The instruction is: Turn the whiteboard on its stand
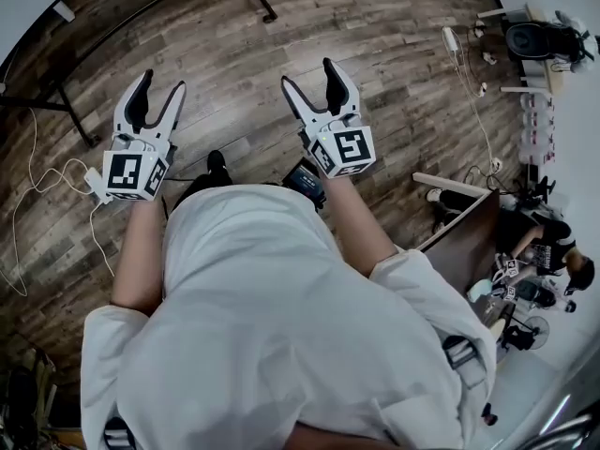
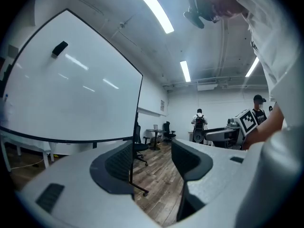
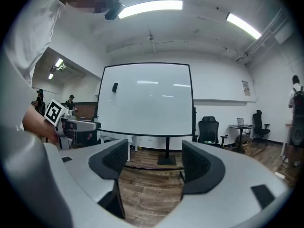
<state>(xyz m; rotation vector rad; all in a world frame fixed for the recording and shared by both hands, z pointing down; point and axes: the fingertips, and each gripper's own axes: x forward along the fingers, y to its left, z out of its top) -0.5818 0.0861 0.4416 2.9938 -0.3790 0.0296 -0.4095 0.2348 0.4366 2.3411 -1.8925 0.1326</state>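
Left hand-held gripper (image 1: 161,90) and right hand-held gripper (image 1: 309,81) both stand wide open and empty over the wooden floor (image 1: 234,54), apart from the whiteboard (image 3: 146,99), which is upright on its stand (image 3: 167,151) ahead.

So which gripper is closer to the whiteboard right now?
Left. The left gripper, jaws open, is close beside the whiteboard, near one side edge. The right gripper, also open, faces the whole board from farther back. Neither touches it.
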